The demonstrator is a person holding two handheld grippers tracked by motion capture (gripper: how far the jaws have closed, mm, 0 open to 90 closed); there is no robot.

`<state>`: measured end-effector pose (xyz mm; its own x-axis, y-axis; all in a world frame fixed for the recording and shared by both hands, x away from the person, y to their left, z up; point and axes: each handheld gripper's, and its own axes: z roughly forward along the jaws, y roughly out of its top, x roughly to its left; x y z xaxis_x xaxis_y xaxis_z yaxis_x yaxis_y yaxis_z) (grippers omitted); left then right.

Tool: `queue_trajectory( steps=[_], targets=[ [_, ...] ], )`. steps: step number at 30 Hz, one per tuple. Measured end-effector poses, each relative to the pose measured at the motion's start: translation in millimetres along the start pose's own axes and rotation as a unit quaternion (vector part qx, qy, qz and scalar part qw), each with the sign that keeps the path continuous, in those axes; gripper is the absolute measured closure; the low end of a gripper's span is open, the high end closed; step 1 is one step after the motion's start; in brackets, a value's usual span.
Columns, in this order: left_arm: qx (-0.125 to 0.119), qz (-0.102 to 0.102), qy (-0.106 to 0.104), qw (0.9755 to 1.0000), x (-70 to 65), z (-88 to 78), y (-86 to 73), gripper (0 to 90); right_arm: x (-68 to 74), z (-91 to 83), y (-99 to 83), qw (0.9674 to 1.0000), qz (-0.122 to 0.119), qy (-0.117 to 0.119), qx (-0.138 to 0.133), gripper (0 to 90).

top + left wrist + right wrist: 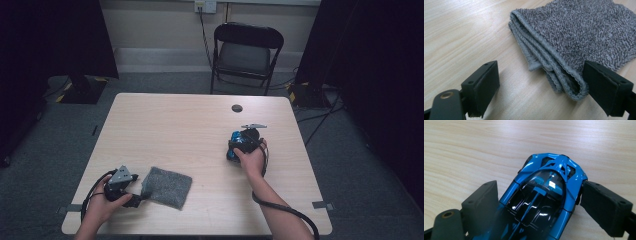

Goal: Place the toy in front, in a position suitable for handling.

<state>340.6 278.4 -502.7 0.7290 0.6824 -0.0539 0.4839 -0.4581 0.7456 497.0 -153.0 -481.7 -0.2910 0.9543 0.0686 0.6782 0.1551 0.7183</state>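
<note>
Light wood table (165, 120), square, mostly bare; one dark round grommet hole (237, 108) near the far edge. Black folding chair (246, 52) beyond, well apart from the work.

Grey towel (166, 186), folded in several layers, lying flat near the front-left corner. Long axis roughly left to right, slightly skewed. In the left gripper view, stacked hem edges (549, 65) fanned toward the camera, the folded corner just beside the right-hand jaw.

Blue toy car (234, 147), right of centre, well apart from the towel. In the right gripper view, car (544, 195) lengthwise between the jaws, long axis running away from the camera.

Left gripper (139, 199) held low at the towel's left end, jaws spread wide, nothing between them but bare table and the towel's near corner. Towel lying directly ahead and to the right of it; left hand plainly the nearer.

Right gripper (537, 205) straddling the car, jaws set wide at each flank. Right-hand jaw apparently touching the body side; left-hand contact unclear, the pad being blurred, so grip not confirmed.

Front table edge close behind the left gripper; little room to draw back. Ample open surface ahead and between the two items for moving either.
</note>
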Motion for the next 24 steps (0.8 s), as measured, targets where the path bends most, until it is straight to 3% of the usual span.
queue_trajectory(
  steps=[8,15,23,24],
  targets=[
    [0.0,0.0,0.0,1.0,0.0,0.0,0.0,14.3,6.4,3.5,-2.1,0.9997,0.003,-0.023,-0.006,10.9],
    [0.0,0.0,0.0,1.0,0.0,0.0,0.0,14.3,6.2,5.7,-5.1,0.9995,0.015,-0.024,-0.011,9.5],
    [0.0,0.0,0.0,1.0,0.1,0.0,0.0,14.3,8.1,7.3,-6.3,0.9993,0.012,-0.033,-0.016,9.0],
    [0.0,0.0,0.0,1.0,0.0,0.0,0.0,14.3,7.4,7.6,-7.0,0.9992,0.022,-0.029,-0.014,8.6]
  ],
)
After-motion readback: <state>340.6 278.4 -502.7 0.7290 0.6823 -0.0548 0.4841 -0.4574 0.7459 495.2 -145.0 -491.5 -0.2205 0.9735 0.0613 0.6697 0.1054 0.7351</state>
